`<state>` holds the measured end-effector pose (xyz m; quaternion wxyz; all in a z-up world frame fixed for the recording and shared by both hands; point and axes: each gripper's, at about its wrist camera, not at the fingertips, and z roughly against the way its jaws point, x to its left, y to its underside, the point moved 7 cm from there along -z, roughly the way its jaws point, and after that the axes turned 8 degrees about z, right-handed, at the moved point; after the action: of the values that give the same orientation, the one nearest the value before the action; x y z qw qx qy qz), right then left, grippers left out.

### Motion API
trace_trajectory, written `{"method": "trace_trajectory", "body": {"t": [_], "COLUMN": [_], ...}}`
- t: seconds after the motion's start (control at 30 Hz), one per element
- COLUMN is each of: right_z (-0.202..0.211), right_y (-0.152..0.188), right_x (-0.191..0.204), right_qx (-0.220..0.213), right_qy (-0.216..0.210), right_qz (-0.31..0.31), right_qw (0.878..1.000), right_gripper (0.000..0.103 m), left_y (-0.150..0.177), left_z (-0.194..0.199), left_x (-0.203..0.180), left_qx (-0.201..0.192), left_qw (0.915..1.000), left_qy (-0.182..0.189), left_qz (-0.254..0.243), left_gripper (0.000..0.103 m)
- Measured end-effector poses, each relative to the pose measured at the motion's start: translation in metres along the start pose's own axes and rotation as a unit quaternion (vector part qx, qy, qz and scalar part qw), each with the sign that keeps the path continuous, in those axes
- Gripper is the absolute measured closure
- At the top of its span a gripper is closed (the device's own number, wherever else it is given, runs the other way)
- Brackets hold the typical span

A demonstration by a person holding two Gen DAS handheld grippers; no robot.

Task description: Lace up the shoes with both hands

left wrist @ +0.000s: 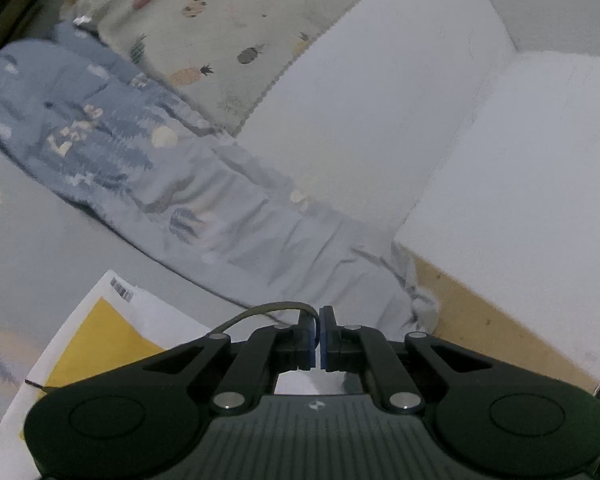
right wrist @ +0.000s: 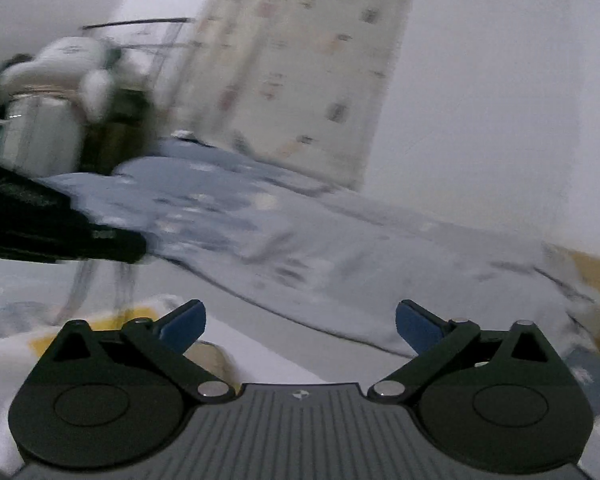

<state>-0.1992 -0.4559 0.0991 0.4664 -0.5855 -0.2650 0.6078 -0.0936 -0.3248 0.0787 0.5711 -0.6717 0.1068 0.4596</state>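
Shoelace (left wrist: 260, 312) sits pinched in the clenched left gripper (left wrist: 319, 338). Right gripper (right wrist: 300, 326) is spread wide, holding nothing, above the bed sheet (right wrist: 300, 240).

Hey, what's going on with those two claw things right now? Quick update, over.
Left gripper shut on a grey-brown shoelace. Right gripper open, holding nothing. Shoe itself not in view. Nothing blocking; rumpled blue bedding ahead.

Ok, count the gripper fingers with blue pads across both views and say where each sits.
4. The left gripper has two pads pressed together on a shoelace. The right gripper has two, spread wide: one pad left, one right.
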Motion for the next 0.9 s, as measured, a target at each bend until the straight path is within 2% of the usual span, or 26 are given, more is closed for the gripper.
{"method": "trace_trajectory", "body": {"t": [0.13,0.17,0.27,0.37,0.43,0.5,0.63,0.7,0.77,0.9], "right_z": [-0.003,-0.006,-0.013,-0.021,-0.025,-0.030,-0.035,-0.036,-0.040,-0.048], "right_y": [-0.015,-0.017,-0.021,-0.023,-0.025,-0.026,-0.033,-0.034,-0.034,-0.031], "right_x": [0.052,0.063,0.086,0.098,0.103,0.104,0.107,0.107,0.110,0.106], "right_qx": [-0.020,-0.022,-0.029,-0.034,-0.036,-0.032,-0.029,-0.028,-0.025,-0.011], "right_qy": [-0.055,-0.067,-0.090,-0.093,-0.094,-0.089,-0.075,-0.073,-0.077,-0.074], "right_qz": [0.029,0.033,0.035,0.040,0.042,0.039,0.036,0.038,0.041,0.041], "right_qw": [0.998,0.997,0.995,0.994,0.994,0.995,0.996,0.996,0.996,0.996], "right_gripper": [0.035,0.038,0.038,0.039,0.048,0.066,0.081,0.096,0.103,0.103], "left_y": [-0.010,-0.013,-0.018,-0.020,-0.022,-0.023,-0.025,-0.025,-0.026,-0.032], "left_z": [0.006,0.008,0.012,0.016,0.018,0.021,0.025,0.027,0.028,0.033], "left_x": [0.009,0.011,0.015,0.017,0.018,0.019,0.024,0.025,0.025,0.029], "left_qx": [-0.003,-0.004,-0.005,-0.002,-0.003,-0.005,-0.004,-0.003,-0.004,-0.020], "left_qw": [0.9990,0.9987,0.9986,0.9989,0.9991,0.9991,0.9992,0.9992,0.9993,0.9989], "left_qy": [0.013,0.014,0.012,0.011,0.010,0.009,0.005,0.004,0.003,-0.001], "left_qz": [0.043,0.049,0.050,0.047,0.042,0.042,0.040,0.040,0.037,0.042], "left_gripper": [0.103,0.103,0.103,0.103,0.103,0.103,0.103,0.103,0.103,0.103]}}
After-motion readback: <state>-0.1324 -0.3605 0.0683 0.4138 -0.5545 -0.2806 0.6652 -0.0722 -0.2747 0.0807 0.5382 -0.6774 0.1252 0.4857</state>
